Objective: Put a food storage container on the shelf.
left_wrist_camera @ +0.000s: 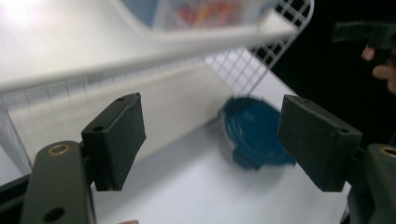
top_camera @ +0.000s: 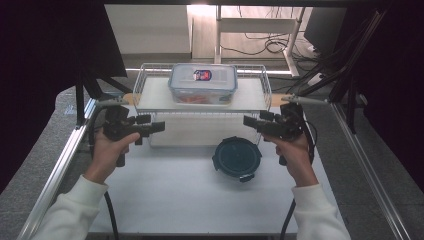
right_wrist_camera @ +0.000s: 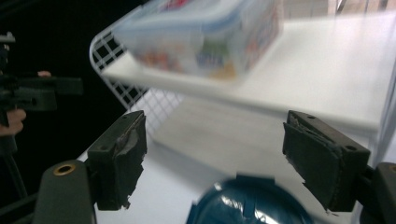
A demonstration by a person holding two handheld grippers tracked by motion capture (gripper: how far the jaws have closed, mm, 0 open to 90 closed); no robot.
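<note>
Blue round lid (top_camera: 236, 157) flat on the table (top_camera: 165, 195), between and just ahead of two empty grippers.
Left gripper (top_camera: 155, 126) and right gripper (top_camera: 251, 121) held level, tips facing each other, jaws wide apart with nothing between; clear box (top_camera: 203, 83) on the rack (top_camera: 150, 97) shelf above and beyond both.

The round container (top_camera: 236, 158) has a dark blue lid with locking tabs around its rim. It lies flat, lid up, on the white worktop (top_camera: 165, 190), just in front of the wire rack (top_camera: 145, 80). The rectangular container (top_camera: 203, 83) is clear with a blue-edged clip lid and a label on top. Colourful contents show through its wall. It stands closed on the rack's upper white shelf.
</note>
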